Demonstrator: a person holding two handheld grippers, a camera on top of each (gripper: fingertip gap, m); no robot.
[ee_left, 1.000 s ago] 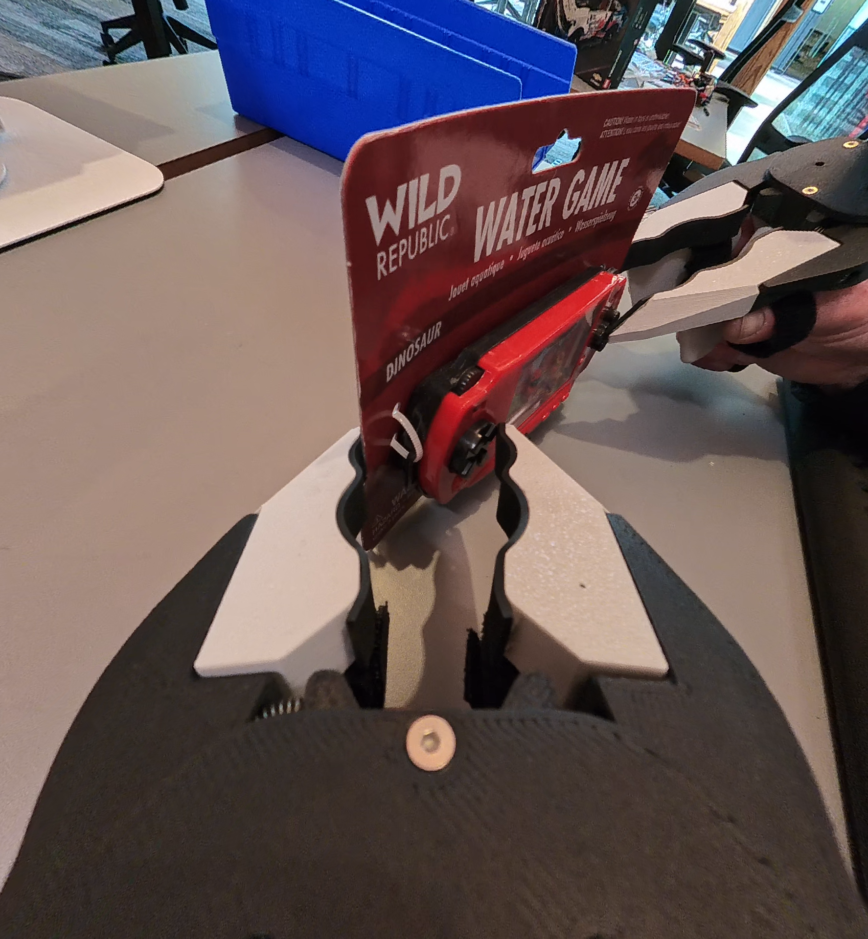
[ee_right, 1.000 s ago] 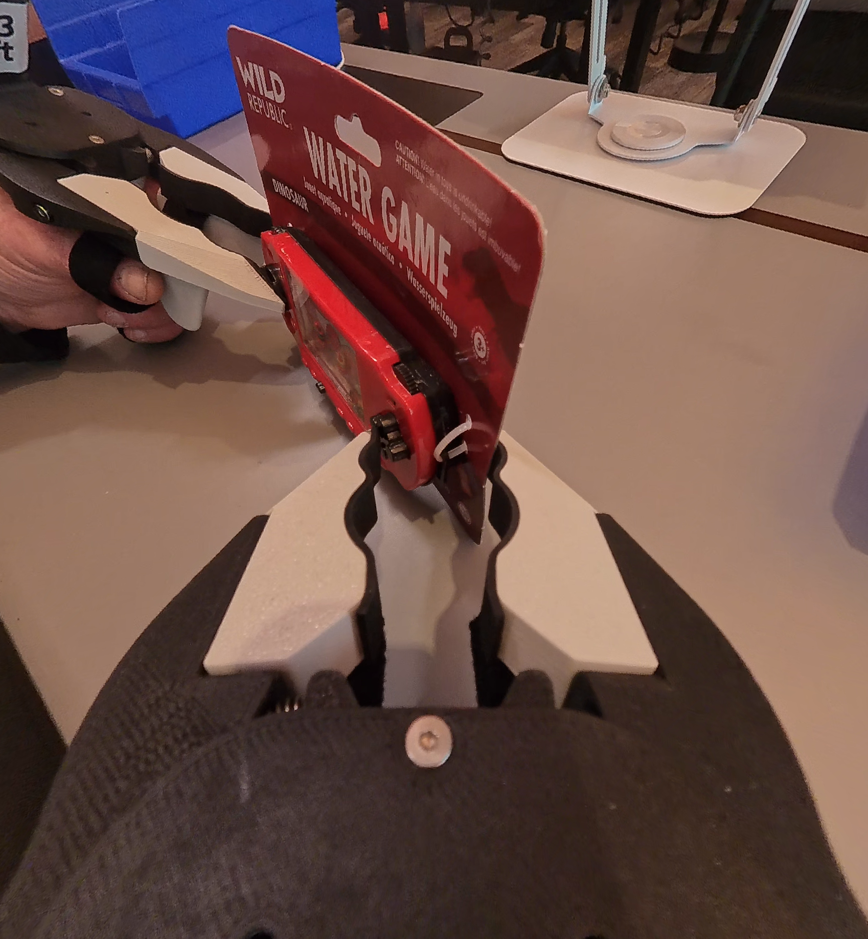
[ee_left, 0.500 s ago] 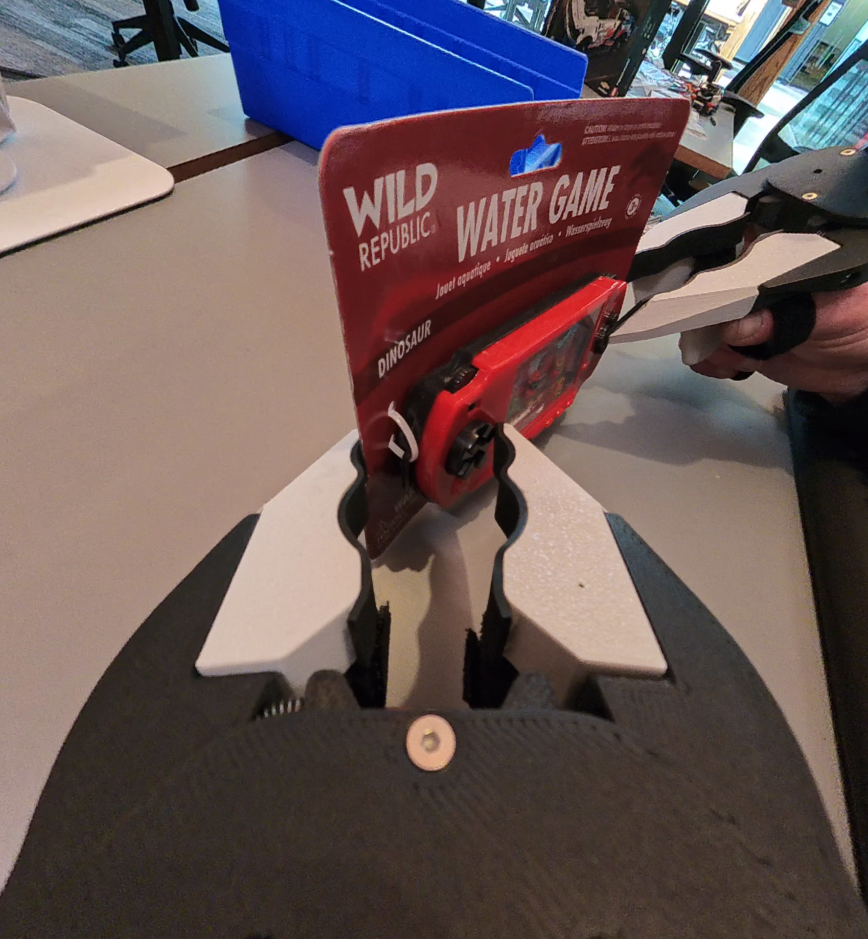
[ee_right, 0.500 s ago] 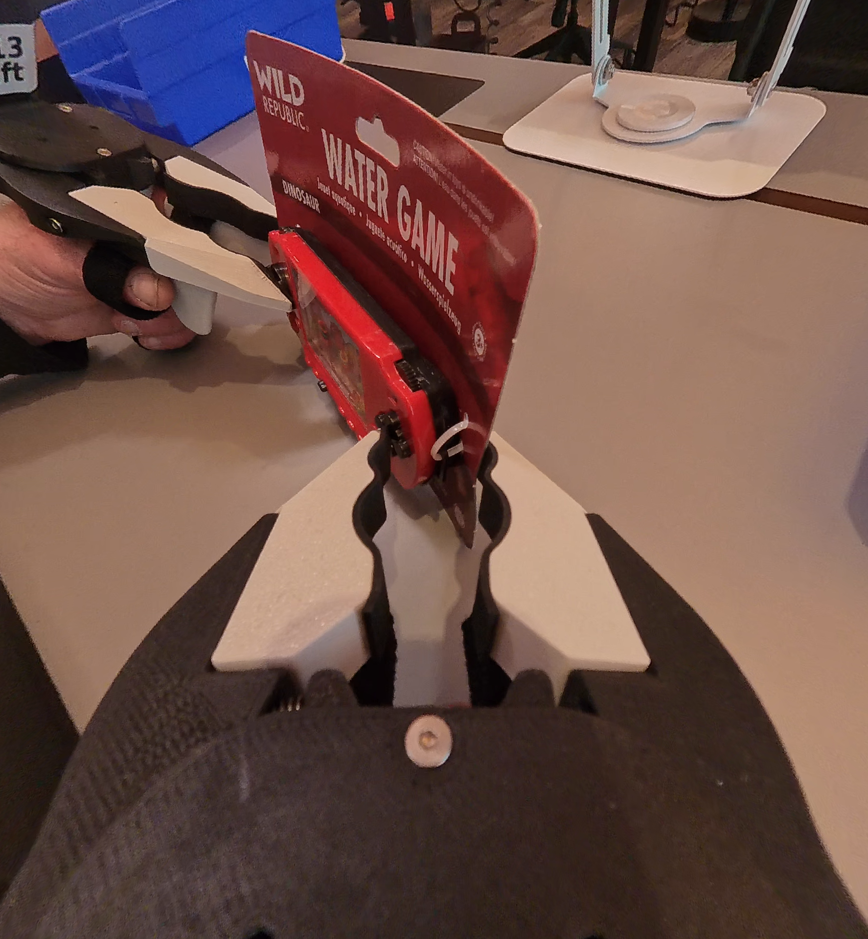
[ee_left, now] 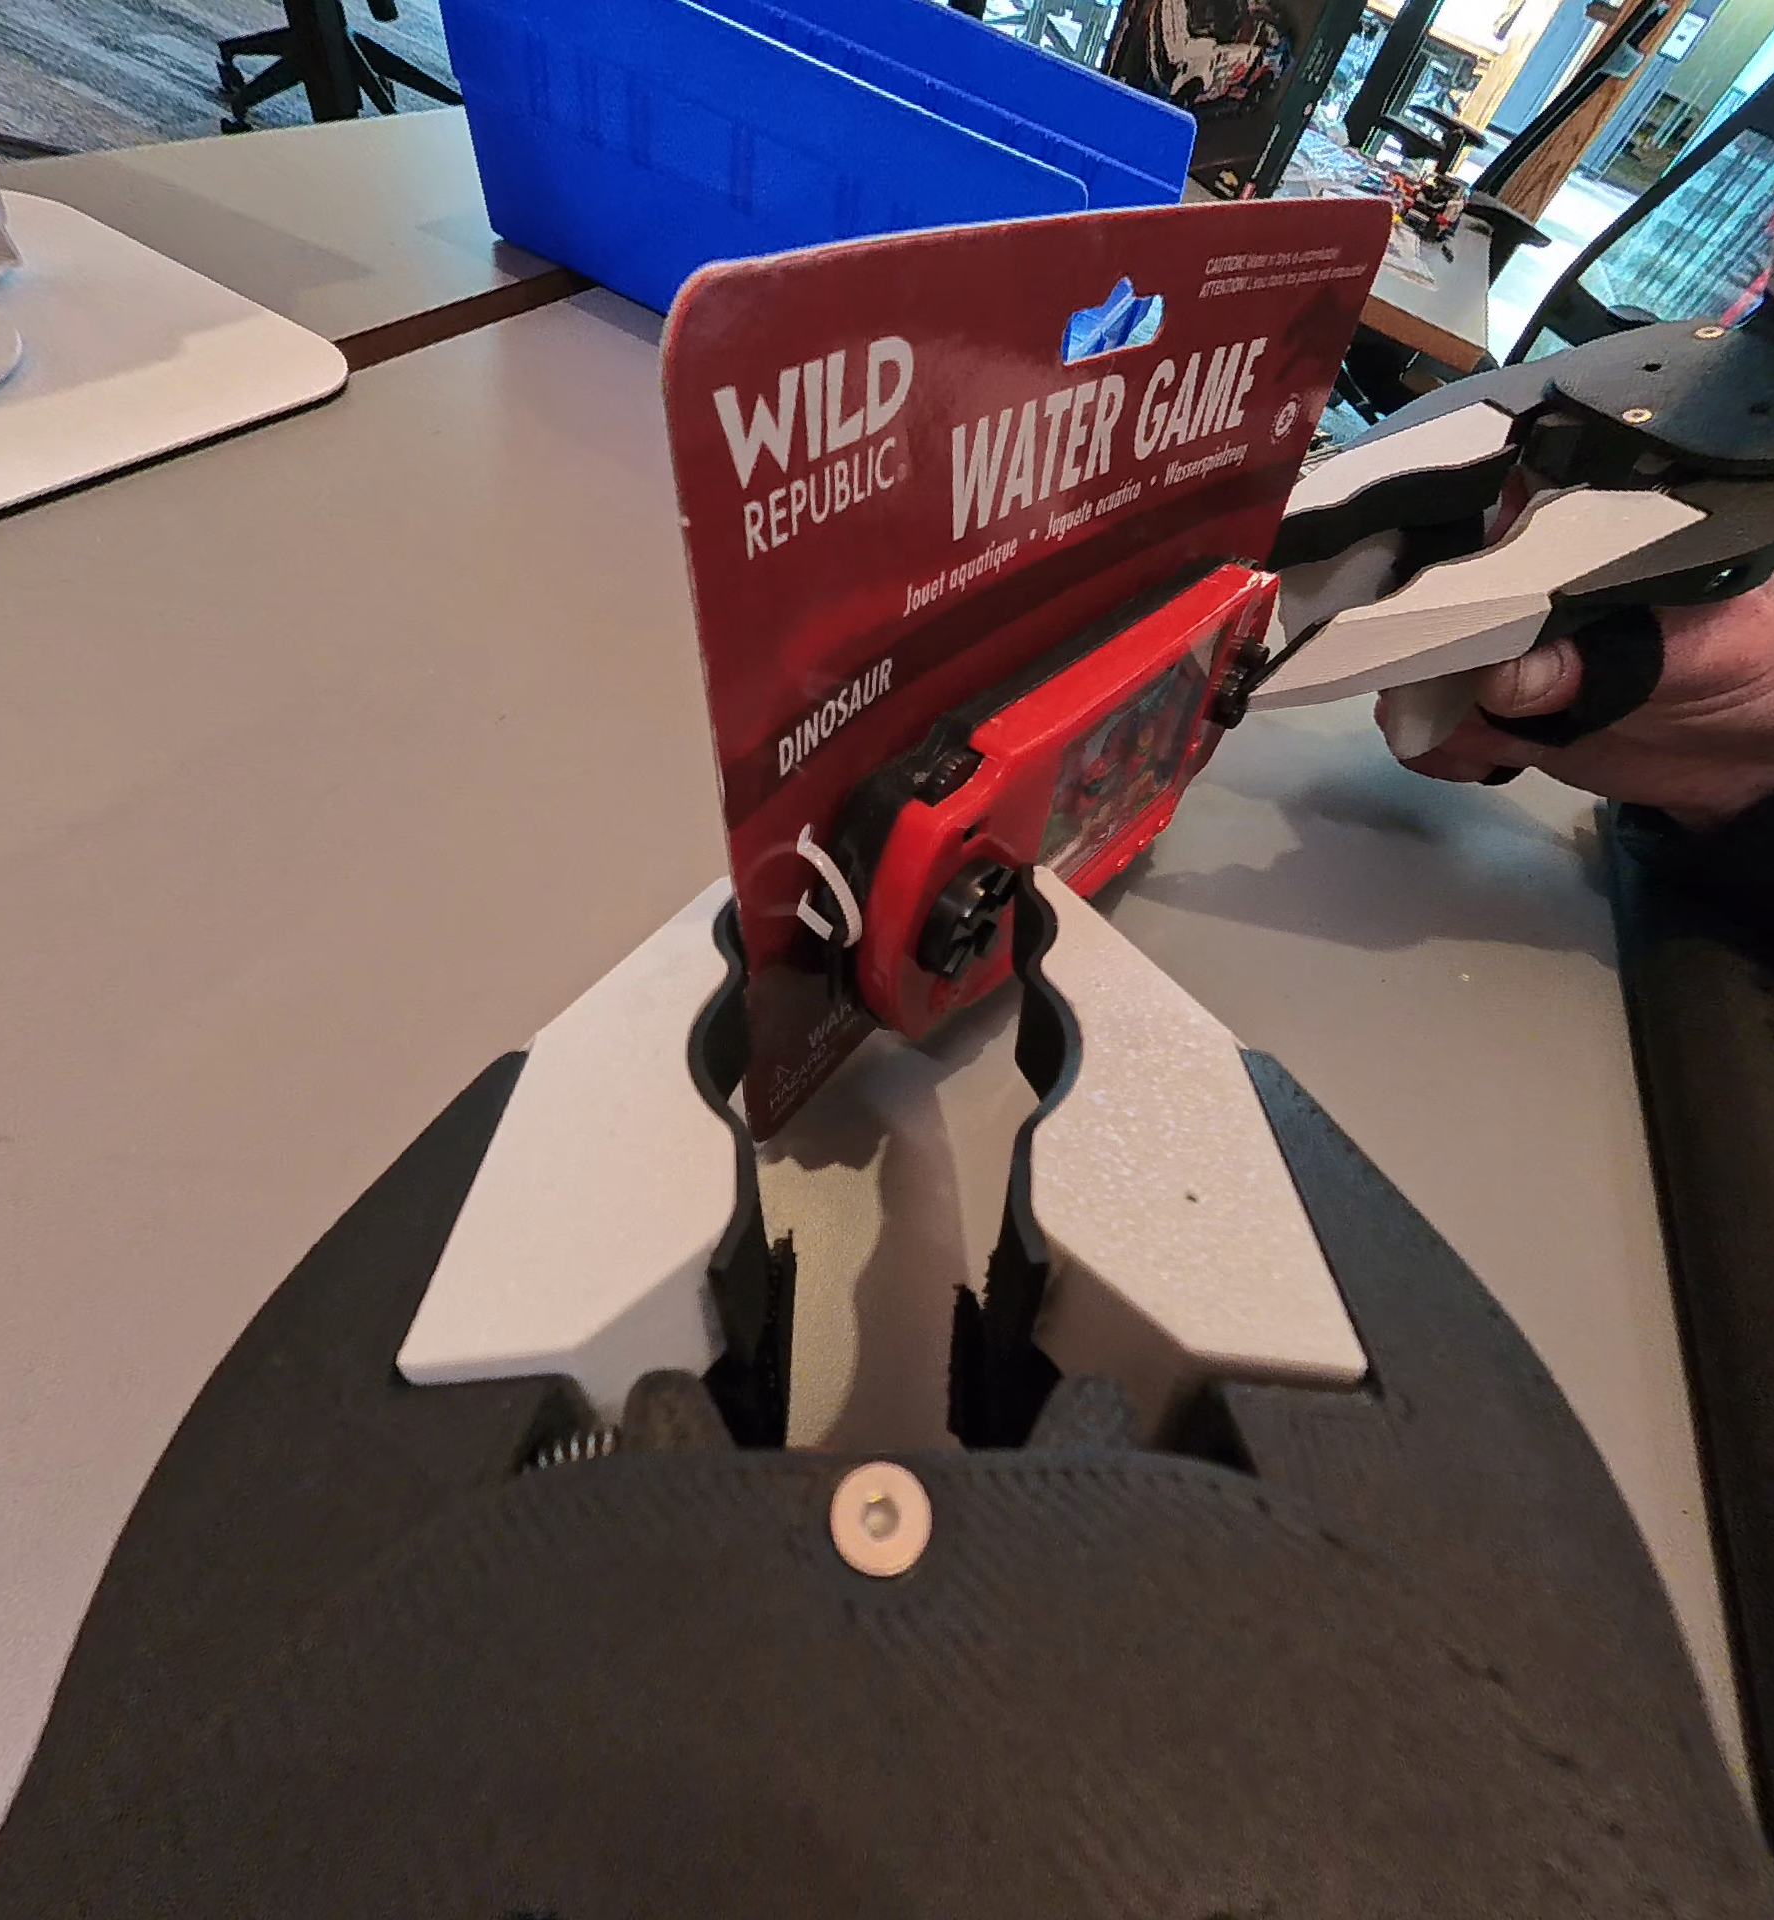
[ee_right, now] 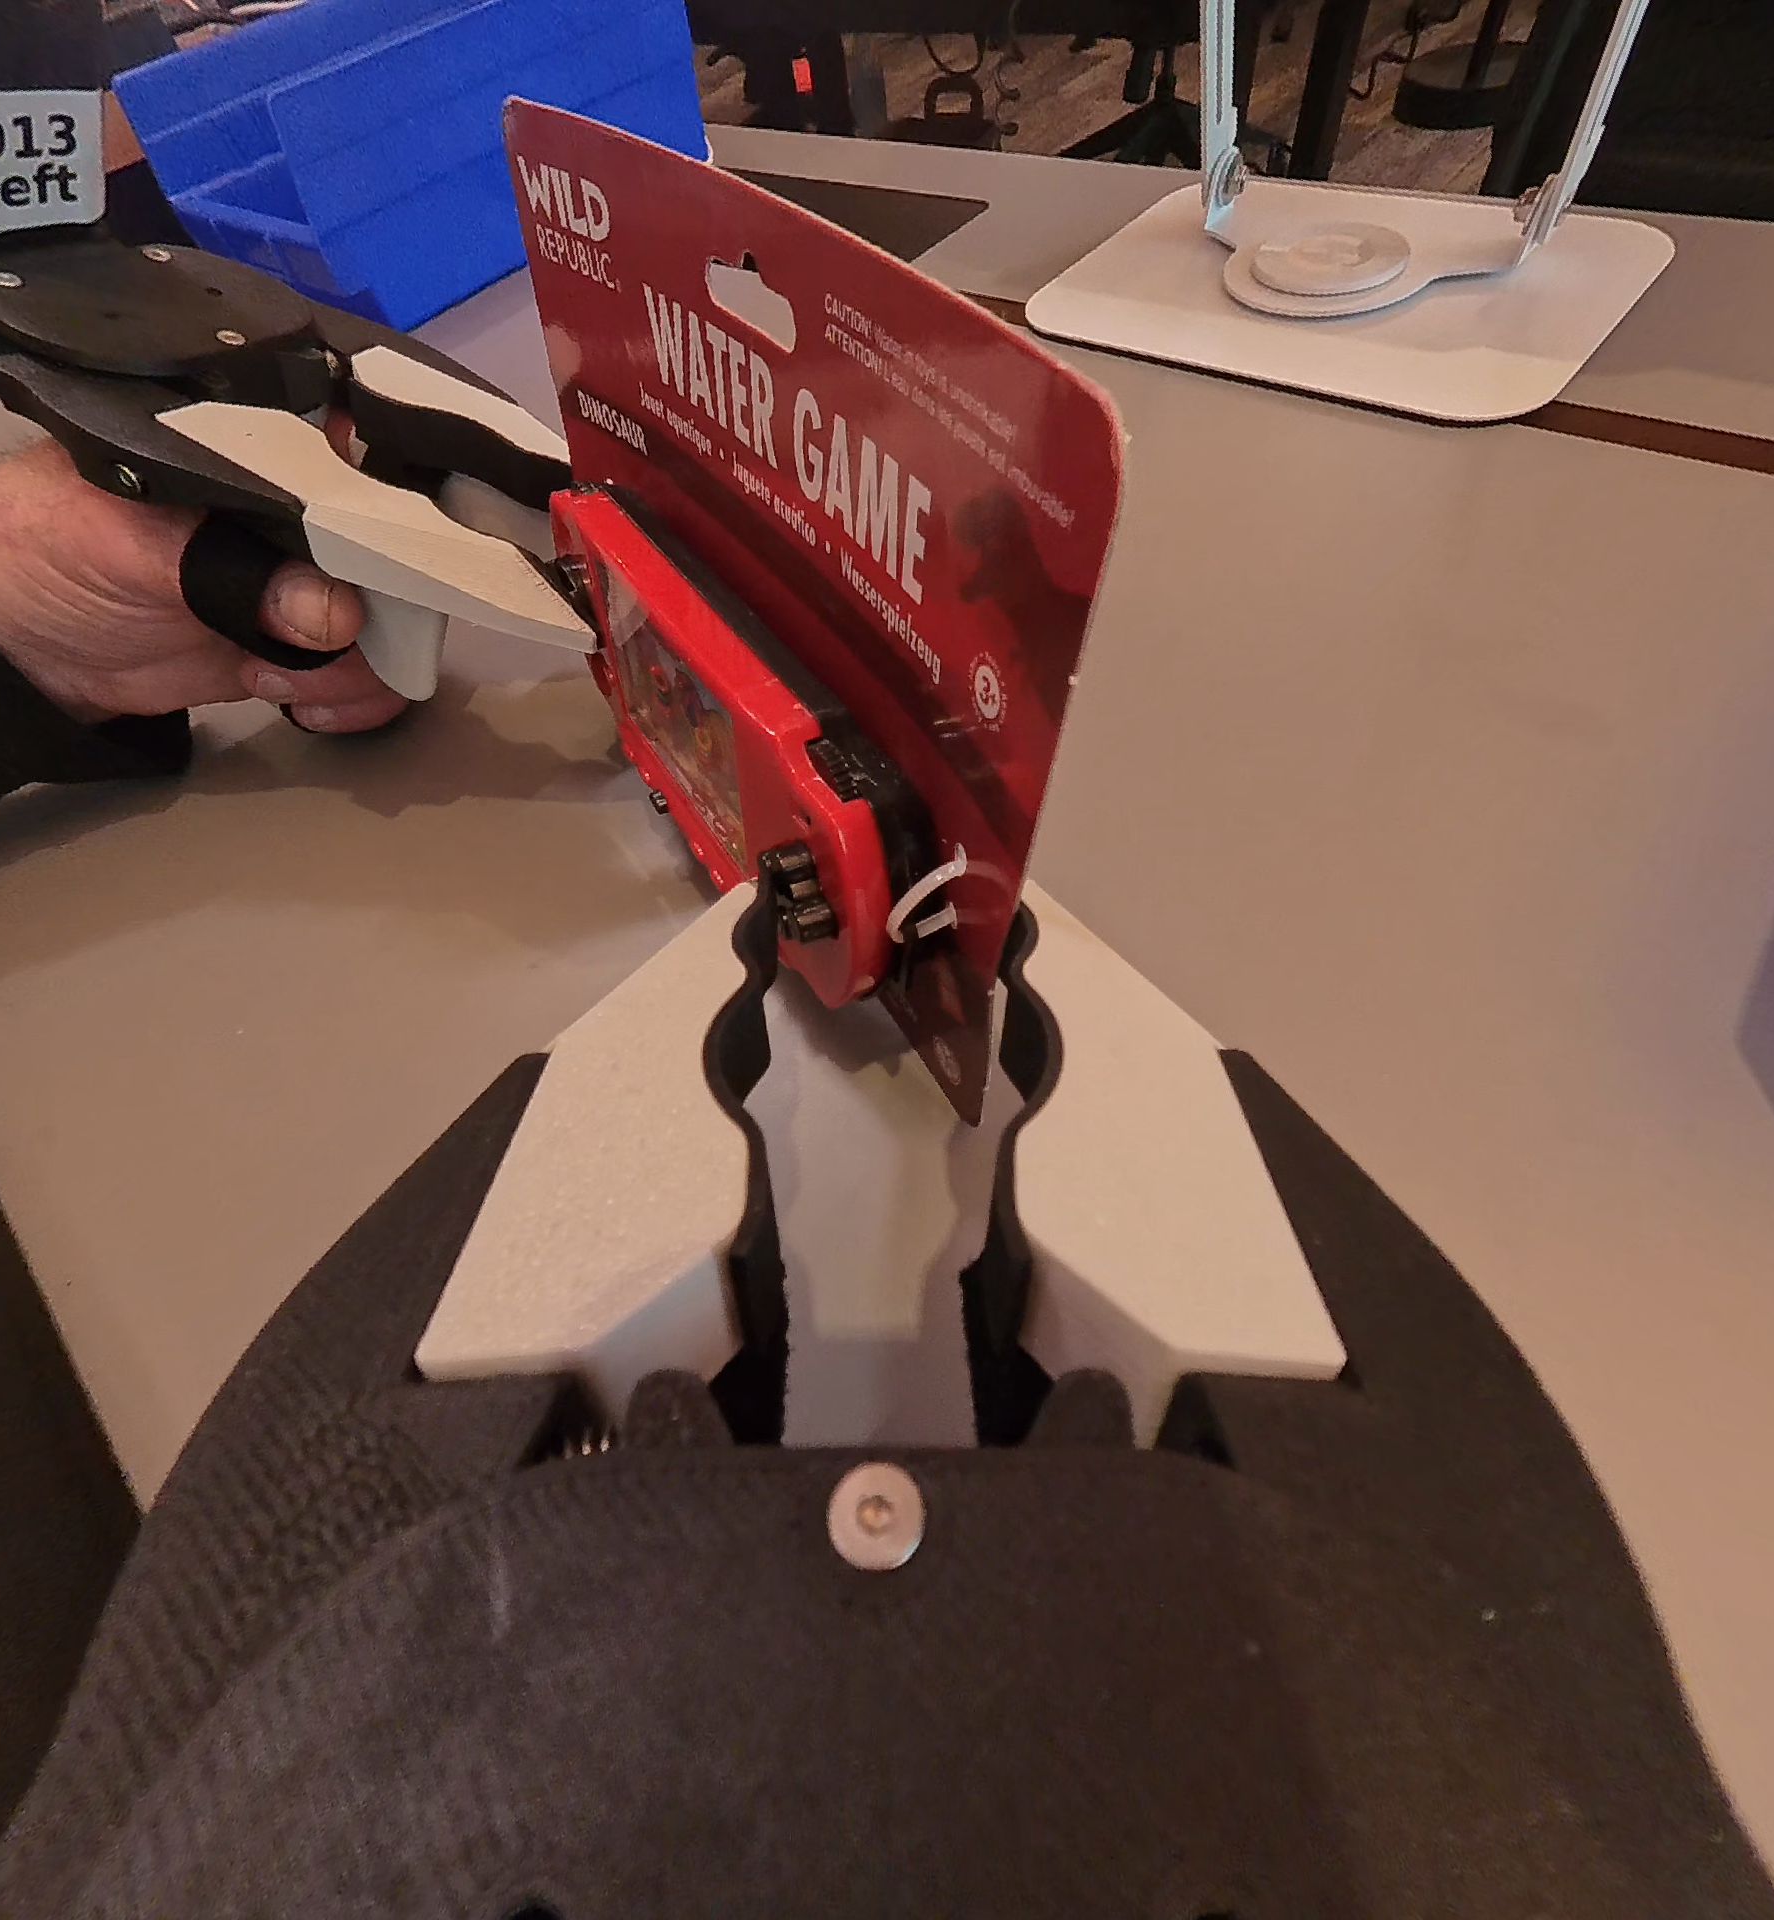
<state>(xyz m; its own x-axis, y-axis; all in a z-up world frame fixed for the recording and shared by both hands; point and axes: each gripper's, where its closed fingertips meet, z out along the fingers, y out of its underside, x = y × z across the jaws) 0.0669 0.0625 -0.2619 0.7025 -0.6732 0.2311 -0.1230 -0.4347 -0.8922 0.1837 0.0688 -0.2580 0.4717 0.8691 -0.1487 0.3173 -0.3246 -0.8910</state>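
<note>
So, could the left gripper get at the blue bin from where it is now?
Probably not as things stand: the left gripper is shut on the carded toy, which stands between it and the blue bin.

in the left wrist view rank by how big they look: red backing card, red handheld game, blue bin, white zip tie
1. red backing card
2. blue bin, though it stands farther from the camera and is cut off at the top, so unsure against the card
3. red handheld game
4. white zip tie

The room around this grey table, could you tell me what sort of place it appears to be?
Probably an office or lab workspace. A blue storage bin and a white stand base sit on the grey table, with office chairs behind. Both the left gripper and right gripper grip a carded red toy.
</note>
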